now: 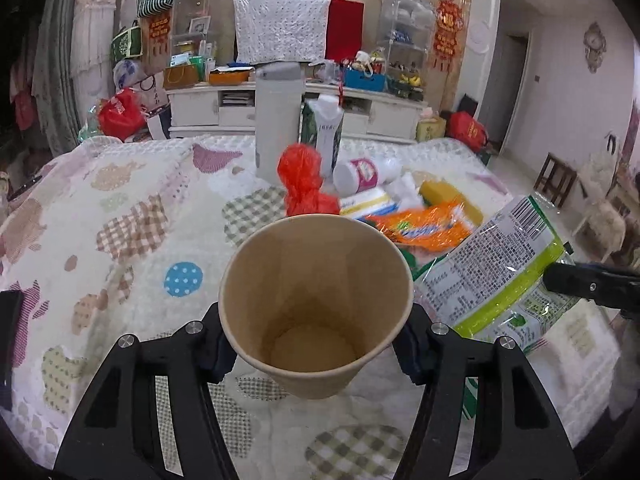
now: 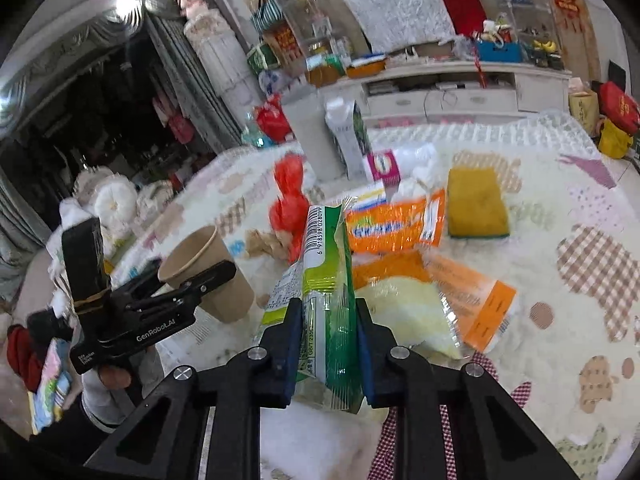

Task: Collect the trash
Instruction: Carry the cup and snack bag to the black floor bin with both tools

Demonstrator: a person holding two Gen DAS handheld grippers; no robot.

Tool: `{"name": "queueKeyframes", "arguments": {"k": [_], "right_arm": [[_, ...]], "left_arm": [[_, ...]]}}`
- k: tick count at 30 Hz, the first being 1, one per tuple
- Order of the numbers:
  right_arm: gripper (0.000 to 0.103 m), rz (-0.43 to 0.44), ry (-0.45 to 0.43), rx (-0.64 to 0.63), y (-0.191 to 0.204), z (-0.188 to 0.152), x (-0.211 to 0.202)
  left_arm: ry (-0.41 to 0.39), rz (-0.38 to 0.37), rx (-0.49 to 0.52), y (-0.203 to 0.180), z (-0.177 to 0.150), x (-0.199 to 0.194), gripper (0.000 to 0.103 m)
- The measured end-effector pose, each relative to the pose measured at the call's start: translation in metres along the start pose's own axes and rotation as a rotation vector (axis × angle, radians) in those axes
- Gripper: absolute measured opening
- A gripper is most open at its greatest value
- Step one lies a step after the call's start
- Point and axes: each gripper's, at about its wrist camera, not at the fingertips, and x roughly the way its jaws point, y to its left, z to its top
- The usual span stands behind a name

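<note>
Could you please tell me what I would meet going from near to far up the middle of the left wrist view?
Left gripper closed on the brown paper cup → crumpled red plastic bag → tall white bottle → white TV cabinet.

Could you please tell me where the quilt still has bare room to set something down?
Bare quilt stretches left of the paper cup and red bag, and right of the yellow sponge. It is crowded around the orange wrapper and green wrapper.
</note>
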Motion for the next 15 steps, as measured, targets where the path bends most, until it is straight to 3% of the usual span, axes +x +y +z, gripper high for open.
{"name": "queueKeyframes", "arguments": {"k": [7, 15], "right_arm": [[0.023, -0.006, -0.122, 0.030, -0.011, 0.010, -0.055], [0.023, -0.091, -0.251, 0.087, -0.049, 0.005, -0.134]], "left_arm": [[-0.023, -0.060, -0.014, -0.026, 0.021, -0.030, 0.062], [-0.018, -0.195, 0.052, -0.100, 0.037, -0.044, 0.062]]}}
